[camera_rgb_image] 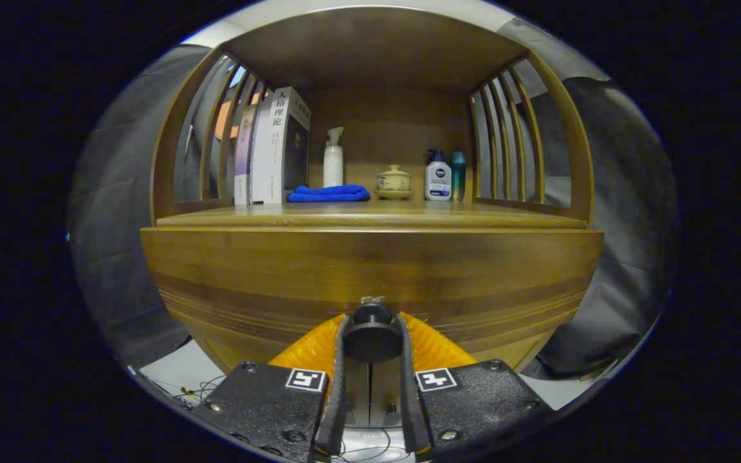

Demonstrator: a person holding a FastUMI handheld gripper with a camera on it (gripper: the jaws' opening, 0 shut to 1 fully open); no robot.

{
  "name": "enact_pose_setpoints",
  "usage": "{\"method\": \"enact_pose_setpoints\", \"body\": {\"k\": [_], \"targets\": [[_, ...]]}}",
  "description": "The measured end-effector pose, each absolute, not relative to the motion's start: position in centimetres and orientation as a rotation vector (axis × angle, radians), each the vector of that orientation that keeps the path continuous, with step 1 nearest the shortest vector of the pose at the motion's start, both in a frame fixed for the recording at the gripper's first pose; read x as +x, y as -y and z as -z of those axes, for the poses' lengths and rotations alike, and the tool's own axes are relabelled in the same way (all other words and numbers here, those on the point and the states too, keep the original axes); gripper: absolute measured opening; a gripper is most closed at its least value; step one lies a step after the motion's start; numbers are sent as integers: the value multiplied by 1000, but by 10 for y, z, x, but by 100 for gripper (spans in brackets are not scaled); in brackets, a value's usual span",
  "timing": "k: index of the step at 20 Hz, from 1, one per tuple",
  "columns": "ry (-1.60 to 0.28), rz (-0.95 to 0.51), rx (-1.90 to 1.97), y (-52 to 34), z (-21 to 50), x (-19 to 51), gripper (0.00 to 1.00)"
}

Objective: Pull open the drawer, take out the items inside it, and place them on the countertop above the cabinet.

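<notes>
Tongs: as you hold them low at the cabinet front, your tongs (371, 334) pinch the dark round drawer knob (371, 337), one finger on each side.
Drawer: its wooden front (370, 276) stands just beyond the fingertips, flush with the cabinet.
Surface: above and beyond the tongs, the surface (370, 220) carries books (274, 148), a blue cloth (330, 193) and bottles (438, 177).

Camera riding on the gripper, low, level, close against the drawer front (370, 270), facing the shelf (370, 215) above.
</notes>
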State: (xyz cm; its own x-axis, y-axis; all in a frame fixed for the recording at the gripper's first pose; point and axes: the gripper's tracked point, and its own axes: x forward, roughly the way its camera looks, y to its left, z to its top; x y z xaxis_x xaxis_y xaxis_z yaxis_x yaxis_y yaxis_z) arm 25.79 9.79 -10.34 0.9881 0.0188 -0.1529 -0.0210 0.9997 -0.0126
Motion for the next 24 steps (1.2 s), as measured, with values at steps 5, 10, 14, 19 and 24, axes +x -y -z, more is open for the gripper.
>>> {"method": "enact_pose_setpoints", "body": {"k": [5,10,14,19,24], "targets": [[-141,-24,-37,-98,106,233,38],[-148,-36,-35,-98,108,215,38],[-160,-43,-24,-95,111,184,38],[-159,-48,-31,-93,113,165,38],[-161,-51,-36,-91,117,145,38]]}}
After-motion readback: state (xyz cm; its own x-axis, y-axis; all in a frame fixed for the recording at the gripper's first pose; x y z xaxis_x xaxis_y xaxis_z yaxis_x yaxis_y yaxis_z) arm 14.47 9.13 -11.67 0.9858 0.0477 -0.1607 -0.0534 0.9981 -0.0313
